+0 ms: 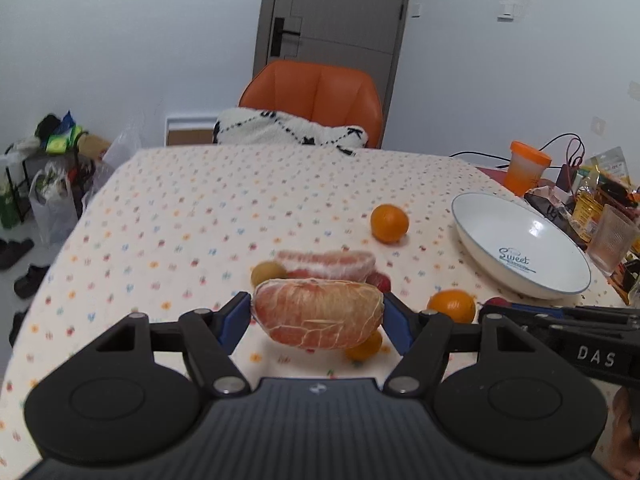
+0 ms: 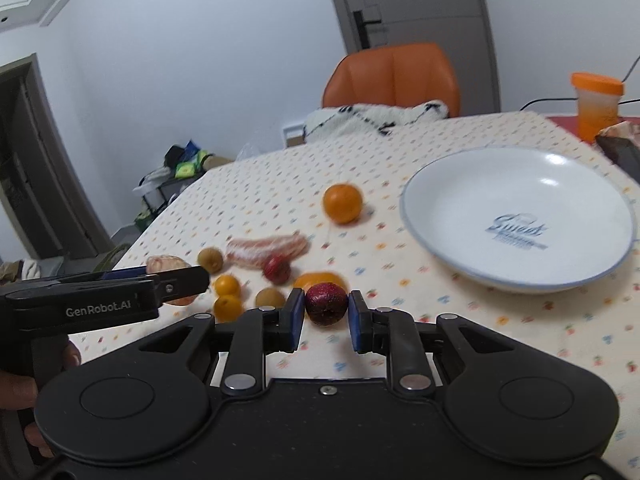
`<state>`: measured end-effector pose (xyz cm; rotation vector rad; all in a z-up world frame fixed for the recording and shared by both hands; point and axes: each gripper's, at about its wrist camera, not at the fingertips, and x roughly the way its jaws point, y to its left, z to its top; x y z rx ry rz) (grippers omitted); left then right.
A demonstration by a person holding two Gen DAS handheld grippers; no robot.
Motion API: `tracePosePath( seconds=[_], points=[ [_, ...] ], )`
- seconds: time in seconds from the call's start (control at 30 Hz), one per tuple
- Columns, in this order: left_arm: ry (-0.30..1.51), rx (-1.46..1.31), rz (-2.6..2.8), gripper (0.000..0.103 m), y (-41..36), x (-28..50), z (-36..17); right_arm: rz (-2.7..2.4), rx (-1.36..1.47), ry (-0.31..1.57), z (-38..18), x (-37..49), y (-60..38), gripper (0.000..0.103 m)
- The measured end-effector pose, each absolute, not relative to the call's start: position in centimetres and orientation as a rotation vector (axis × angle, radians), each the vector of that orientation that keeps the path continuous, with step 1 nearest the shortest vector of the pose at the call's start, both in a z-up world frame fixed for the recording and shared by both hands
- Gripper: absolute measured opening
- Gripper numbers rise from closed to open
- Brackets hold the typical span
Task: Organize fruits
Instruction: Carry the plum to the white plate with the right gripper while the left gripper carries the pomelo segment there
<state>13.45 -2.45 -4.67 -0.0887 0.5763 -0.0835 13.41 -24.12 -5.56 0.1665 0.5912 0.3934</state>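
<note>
My left gripper [image 1: 317,312] is shut on a peeled pink pomelo segment [image 1: 318,314], held above the dotted tablecloth. Another pomelo segment [image 1: 326,264] lies behind it, beside a yellowish small fruit [image 1: 267,273]. Two oranges [image 1: 389,223] [image 1: 451,305] sit on the cloth. My right gripper [image 2: 326,314] is shut on a dark red plum [image 2: 326,304]. A white bowl [image 2: 480,200] stands empty to the right. Small orange fruits [image 2: 227,285], a red fruit [image 2: 277,270] and an orange [image 2: 343,203] lie scattered ahead. The left gripper [image 2: 176,280] shows at the left of the right wrist view.
An orange-lidded cup [image 1: 526,168], a ribbed glass [image 1: 612,240], cables and snack packets crowd the table's right end. An orange chair [image 1: 316,96] with a white blanket stands at the far side. Bags and shoes lie on the floor at left.
</note>
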Motion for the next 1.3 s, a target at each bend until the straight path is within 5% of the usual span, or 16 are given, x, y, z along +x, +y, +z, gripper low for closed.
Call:
tracePosePath(
  seconds=[1.07, 1.3],
  points=[
    [0.550, -0.006, -0.214, 0.069, -13.0, 19.6, -3.4, 0.101, 0.193, 0.491, -6.3, 16.2, -33.0, 0.022],
    [0.555, 0.019, -0.235, 0.069, -15.5, 21.3, -3.7, 0.083, 0.217, 0.467, -6.5, 16.5, -34.7, 0.037]
  ],
)
